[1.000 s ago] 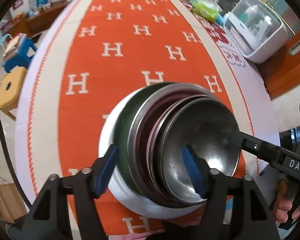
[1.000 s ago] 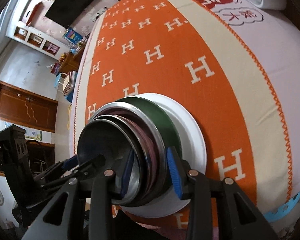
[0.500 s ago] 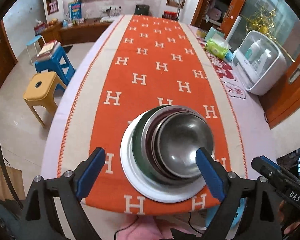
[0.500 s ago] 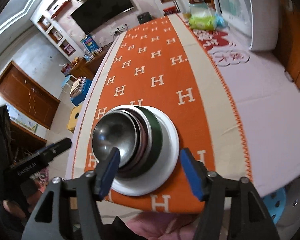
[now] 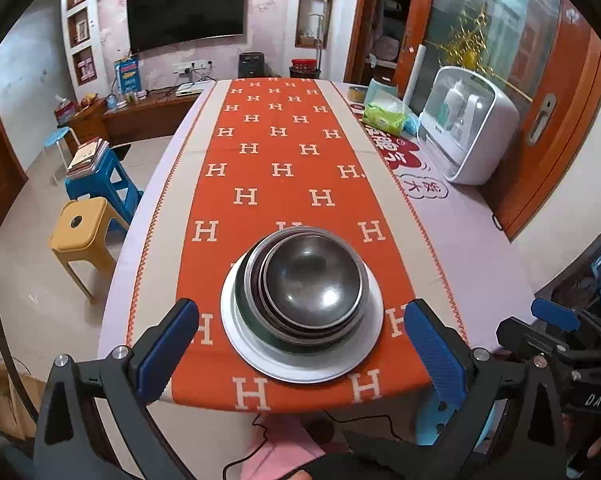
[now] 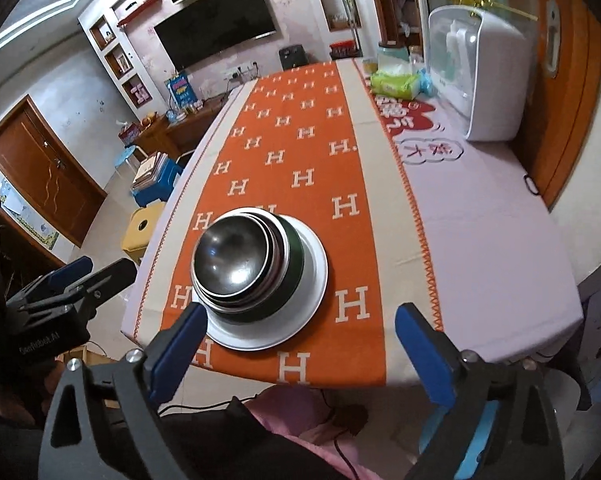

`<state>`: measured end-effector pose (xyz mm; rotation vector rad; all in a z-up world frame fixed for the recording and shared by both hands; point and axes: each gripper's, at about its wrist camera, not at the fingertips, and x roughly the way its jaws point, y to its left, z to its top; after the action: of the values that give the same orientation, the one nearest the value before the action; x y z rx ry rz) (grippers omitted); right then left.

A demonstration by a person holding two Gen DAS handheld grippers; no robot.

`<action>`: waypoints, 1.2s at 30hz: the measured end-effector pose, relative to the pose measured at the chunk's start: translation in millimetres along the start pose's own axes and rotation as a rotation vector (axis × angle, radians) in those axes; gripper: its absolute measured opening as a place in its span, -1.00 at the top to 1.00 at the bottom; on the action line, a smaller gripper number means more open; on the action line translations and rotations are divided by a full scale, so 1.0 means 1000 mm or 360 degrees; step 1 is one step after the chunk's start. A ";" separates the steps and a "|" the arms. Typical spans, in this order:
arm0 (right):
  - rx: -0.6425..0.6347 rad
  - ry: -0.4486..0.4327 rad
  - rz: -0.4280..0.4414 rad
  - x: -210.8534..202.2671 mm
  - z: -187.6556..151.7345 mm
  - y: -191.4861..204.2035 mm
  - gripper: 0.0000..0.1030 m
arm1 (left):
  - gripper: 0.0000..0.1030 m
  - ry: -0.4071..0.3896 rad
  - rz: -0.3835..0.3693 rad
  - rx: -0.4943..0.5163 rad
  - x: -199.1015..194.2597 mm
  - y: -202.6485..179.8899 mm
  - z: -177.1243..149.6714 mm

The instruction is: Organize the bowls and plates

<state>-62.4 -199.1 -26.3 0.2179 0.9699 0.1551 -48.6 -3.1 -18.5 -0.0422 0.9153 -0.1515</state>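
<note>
A stack of several nested steel bowls [image 5: 312,280] [image 6: 230,256] sits in a dark green bowl [image 5: 242,300] on a white plate [image 5: 260,356] [image 6: 316,276], near the table's front edge on the orange cloth. My left gripper [image 5: 301,306] hovers above and short of the stack. Its jaws are opening wide, with nothing between them. My right gripper [image 6: 302,308] hangs likewise to the stack's right, jaws opening and empty. Each gripper shows at the side of the other's view: the left gripper [image 6: 72,280] and the right gripper [image 5: 552,320].
An orange cloth [image 5: 280,168] with white H marks runs the length of the table. A white appliance [image 5: 468,128] and a green wipes pack [image 5: 384,116] stand at the far right. Yellow stool [image 5: 80,224] and blue stool [image 5: 100,188] stand on the floor to the left.
Both grippers were closed around rims of the bowl stack. They have let go, risen and drawn back toward the front edge, and their jaws have spread wide.
</note>
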 end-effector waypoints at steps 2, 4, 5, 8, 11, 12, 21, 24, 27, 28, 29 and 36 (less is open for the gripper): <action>-0.0031 -0.0061 -0.0024 -0.011 -0.003 0.006 -0.91 | -0.98 -0.0046 0.0046 -0.0022 -0.009 -0.003 -0.004; -0.0060 -0.0101 -0.0052 -0.018 -0.007 0.011 -0.95 | -0.98 -0.0089 0.0111 -0.0025 -0.016 -0.007 -0.008; -0.0079 -0.0119 -0.0060 -0.021 -0.009 0.014 -0.97 | -0.98 -0.0107 0.0150 -0.0025 -0.019 -0.009 -0.011; -0.0134 -0.0175 -0.0107 -0.026 -0.016 0.023 -0.98 | -0.98 -0.0166 0.0243 -0.0024 -0.027 -0.014 -0.019; -0.0157 -0.0200 -0.0126 -0.028 -0.023 0.027 -0.99 | -0.98 -0.0203 0.0296 -0.0021 -0.033 -0.018 -0.021; -0.0155 -0.0203 -0.0130 -0.028 -0.024 0.026 -0.99 | -0.98 -0.0208 0.0312 -0.0018 -0.034 -0.020 -0.023; -0.0095 -0.0207 -0.0123 -0.025 -0.028 0.016 -1.00 | -0.98 -0.0201 0.0374 -0.0006 -0.033 -0.029 -0.028; -0.0103 -0.0191 -0.0129 -0.023 -0.028 0.016 -1.00 | -0.98 -0.0180 0.0363 0.0014 -0.028 -0.034 -0.028; -0.0100 -0.0192 -0.0137 -0.021 -0.028 0.015 -1.00 | -0.98 -0.0156 0.0351 0.0021 -0.024 -0.036 -0.027; -0.0097 -0.0190 -0.0142 -0.020 -0.028 0.015 -1.00 | -0.98 -0.0148 0.0347 0.0027 -0.022 -0.036 -0.027; -0.0093 -0.0184 -0.0146 -0.020 -0.029 0.014 -1.00 | -0.98 -0.0140 0.0339 0.0035 -0.020 -0.038 -0.027; -0.0082 -0.0158 -0.0152 -0.016 -0.028 0.013 -1.00 | -0.98 -0.0112 0.0319 0.0059 -0.014 -0.040 -0.026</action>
<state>-95.1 -187.0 -25.6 0.1308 0.8749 0.0810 -82.5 -39.3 -19.4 0.0783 0.8409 0.0193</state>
